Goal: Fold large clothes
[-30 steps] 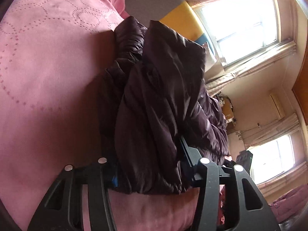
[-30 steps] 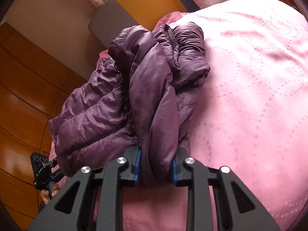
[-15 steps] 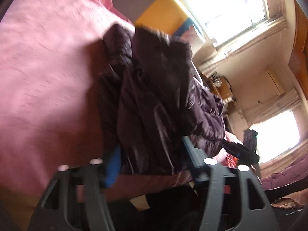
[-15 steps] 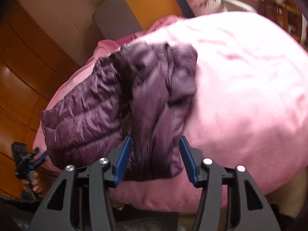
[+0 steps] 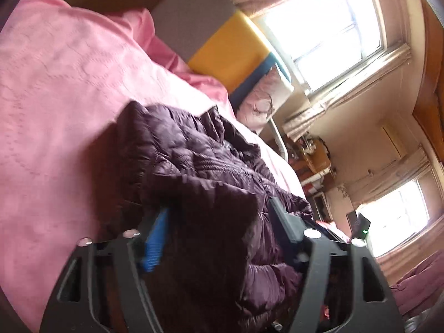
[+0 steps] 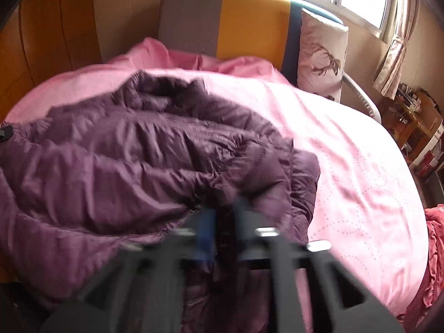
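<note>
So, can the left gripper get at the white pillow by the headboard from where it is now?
Probably not yet. The left gripper has a thick fold of the purple jacket between its fingers, and the white pillow lies far across the pink bedspread.

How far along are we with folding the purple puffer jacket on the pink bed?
Done: little; the purple quilted puffer jacket lies bunched on the pink bedspread. In hand: the right gripper has just closed on a jacket edge; the left gripper straddles a thick fold, jaws closing. Left: spreading it flat, folding sleeves and body.
</note>
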